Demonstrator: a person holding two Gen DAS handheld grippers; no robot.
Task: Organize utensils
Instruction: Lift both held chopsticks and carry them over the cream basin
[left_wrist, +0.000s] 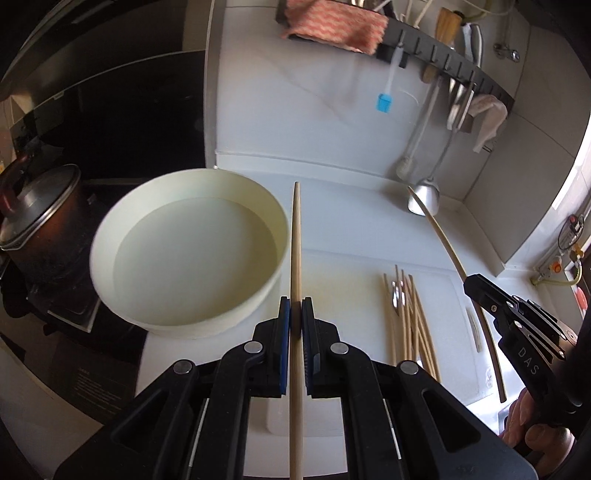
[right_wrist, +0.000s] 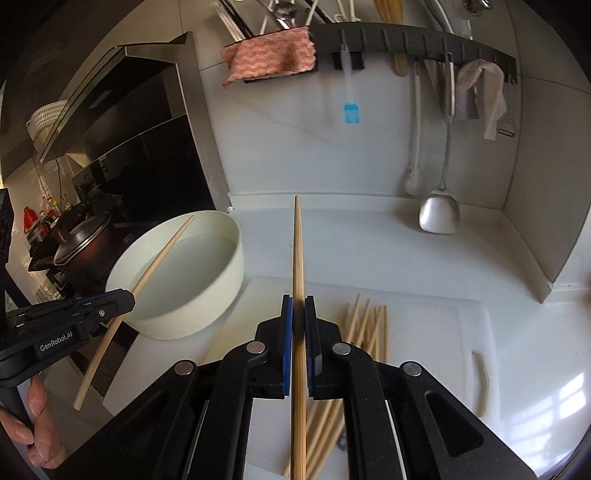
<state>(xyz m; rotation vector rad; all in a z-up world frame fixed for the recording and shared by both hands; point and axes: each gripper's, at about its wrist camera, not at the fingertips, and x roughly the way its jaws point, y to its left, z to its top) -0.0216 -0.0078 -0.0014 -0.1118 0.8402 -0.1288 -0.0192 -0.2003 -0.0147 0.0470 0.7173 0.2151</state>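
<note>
Left gripper (left_wrist: 295, 314) clenched on one chopstick (left_wrist: 295, 240), right gripper (right_wrist: 298, 314) clenched on another (right_wrist: 297, 251), each gripped mid-shaft, probably for balance. Held above the board (right_wrist: 436, 314), beside the bowl (left_wrist: 192, 251); remaining pile (left_wrist: 406, 321) lying loose, awaiting sorting.

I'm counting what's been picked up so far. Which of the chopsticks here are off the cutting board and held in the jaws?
Two: one chopstick clamped in the left gripper, another chopstick in the right gripper. The remaining bundle lies loose on the cutting board.
</note>
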